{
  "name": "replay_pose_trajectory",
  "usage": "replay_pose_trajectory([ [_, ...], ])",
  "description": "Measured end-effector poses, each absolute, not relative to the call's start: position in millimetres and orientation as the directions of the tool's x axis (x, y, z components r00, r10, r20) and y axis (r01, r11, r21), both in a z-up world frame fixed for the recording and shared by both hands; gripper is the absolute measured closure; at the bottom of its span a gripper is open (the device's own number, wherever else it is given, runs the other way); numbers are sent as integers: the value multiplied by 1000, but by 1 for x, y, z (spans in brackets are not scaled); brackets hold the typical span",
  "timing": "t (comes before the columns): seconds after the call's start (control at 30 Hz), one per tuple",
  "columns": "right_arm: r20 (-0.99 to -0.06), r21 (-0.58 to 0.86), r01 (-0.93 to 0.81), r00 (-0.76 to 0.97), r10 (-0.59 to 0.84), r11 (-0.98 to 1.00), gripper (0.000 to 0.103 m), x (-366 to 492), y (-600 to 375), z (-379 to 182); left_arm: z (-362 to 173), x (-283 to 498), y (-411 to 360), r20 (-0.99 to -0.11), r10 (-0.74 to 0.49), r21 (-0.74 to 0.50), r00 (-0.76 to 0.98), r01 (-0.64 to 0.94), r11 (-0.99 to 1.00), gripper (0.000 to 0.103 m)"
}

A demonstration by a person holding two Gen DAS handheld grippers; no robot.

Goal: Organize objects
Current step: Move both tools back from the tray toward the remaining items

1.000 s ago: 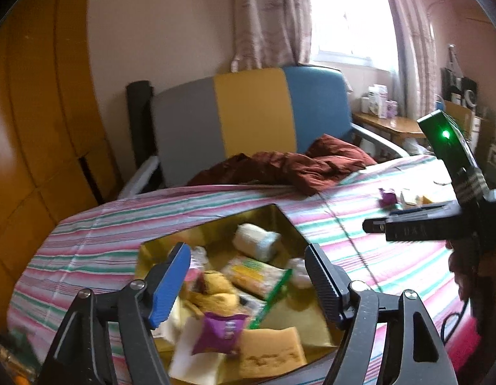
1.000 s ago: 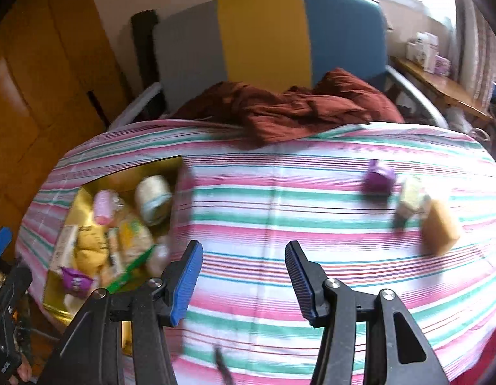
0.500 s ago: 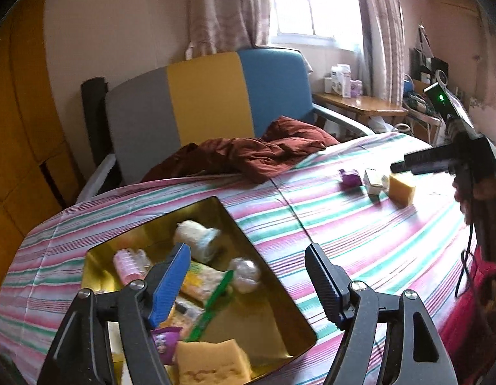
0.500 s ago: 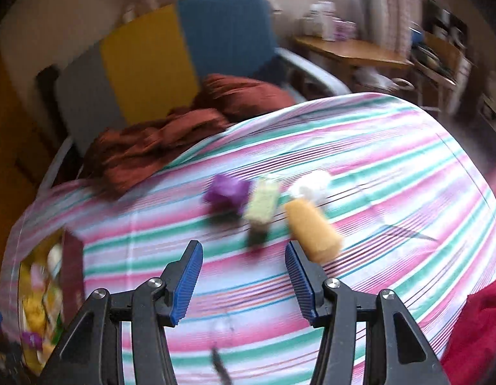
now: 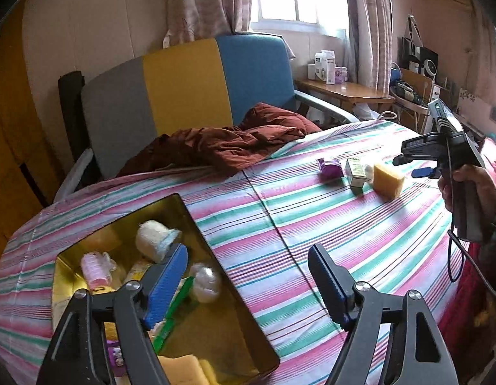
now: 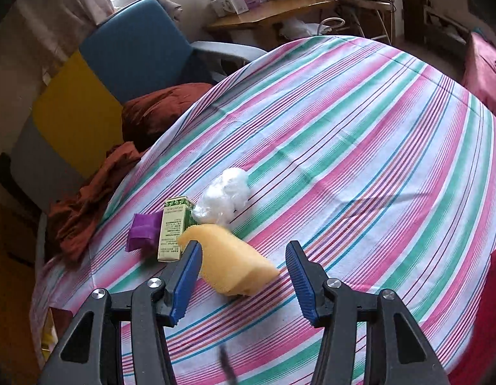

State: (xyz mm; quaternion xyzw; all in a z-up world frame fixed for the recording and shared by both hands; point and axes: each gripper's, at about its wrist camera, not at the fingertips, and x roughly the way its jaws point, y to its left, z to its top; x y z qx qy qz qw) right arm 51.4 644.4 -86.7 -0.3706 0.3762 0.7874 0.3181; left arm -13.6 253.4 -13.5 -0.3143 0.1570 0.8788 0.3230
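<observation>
A gold tin (image 5: 196,224) with several small items in it sits on the striped tablecloth at the lower left of the left wrist view. My left gripper (image 5: 248,256) hovers over the tin's right rim, its jaws opening, with nothing held between them. Further right lie a purple packet (image 6: 143,231), a green-and-white box (image 6: 175,227), a white plastic wad (image 6: 223,195) and a yellow sponge (image 6: 228,266). My right gripper (image 6: 243,250) is open and straddles the sponge. Its right pad stands clear of the sponge, while its left pad is right beside it. A hand holds that gripper (image 5: 408,166).
A chair with a grey, yellow and blue back (image 5: 183,89) stands behind the table, and a rust-brown cloth (image 5: 235,141) spills from it onto the table edge. A wooden side table (image 5: 344,89) with boxes stands by the window. A red fabric (image 6: 485,67) lies at the right.
My right gripper swung from beside the tin across the table to the right, rolled, and now stands around the sponge. My left gripper drifted right off the tin's middle and its jaws widened slightly.
</observation>
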Motion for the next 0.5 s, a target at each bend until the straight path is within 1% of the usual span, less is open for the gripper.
replay_pose_trajectory([
  [0.13,-827,353,-777,-520,215,-521,47,50,642,-87,-18,-18,263,-669,472,53,-575,-670,-741,25],
  [0.3,-830,346,-766,-519,204,-541,45,47,641,-87,-19,-14,280,-663,460,106,-591,-682,-724,25],
  [0.5,-827,336,-753,-523,205,-565,44,43,639,-85,-18,-12,297,-656,465,134,-594,-699,-702,24],
])
